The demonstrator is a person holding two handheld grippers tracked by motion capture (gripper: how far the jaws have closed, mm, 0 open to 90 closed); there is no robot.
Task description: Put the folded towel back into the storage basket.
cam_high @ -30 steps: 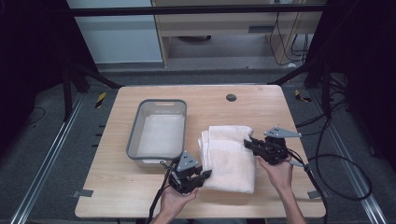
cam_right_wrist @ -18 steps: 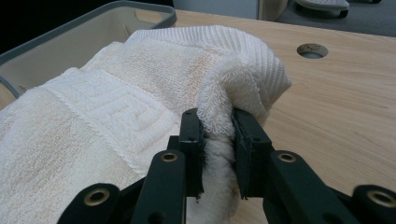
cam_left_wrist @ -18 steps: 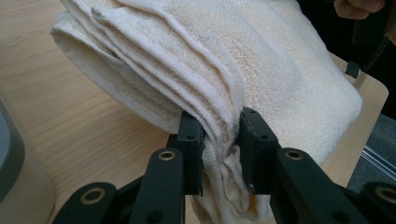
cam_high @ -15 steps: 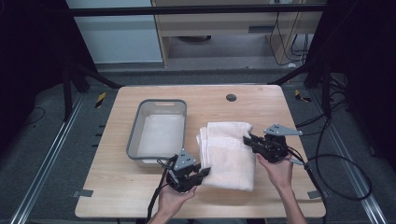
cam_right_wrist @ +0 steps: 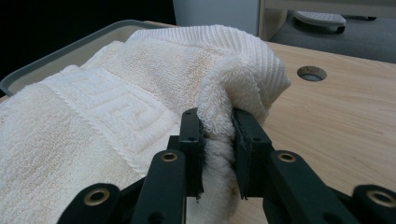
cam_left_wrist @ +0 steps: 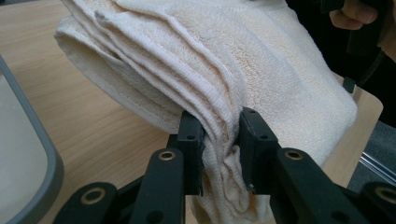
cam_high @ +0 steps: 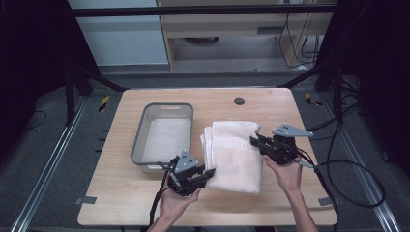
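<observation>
A folded cream towel lies on the table, near its front edge, just beside the grey tub. The left gripper pinches the towel's near left edge. The right gripper pinches its right edge. To lift it well, I think both hands should go up together, at the same speed. Keep both pinches tight so the folds do not slip apart.

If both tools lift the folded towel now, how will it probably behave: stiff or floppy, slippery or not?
The folded towel is probably floppy: its layers bunch and crease where the left tool and the right tool pinch it, so the middle may sag. It seems unlikely to slip, since the looped terry pile looks rough. Loose layer edges may fan open.
</observation>
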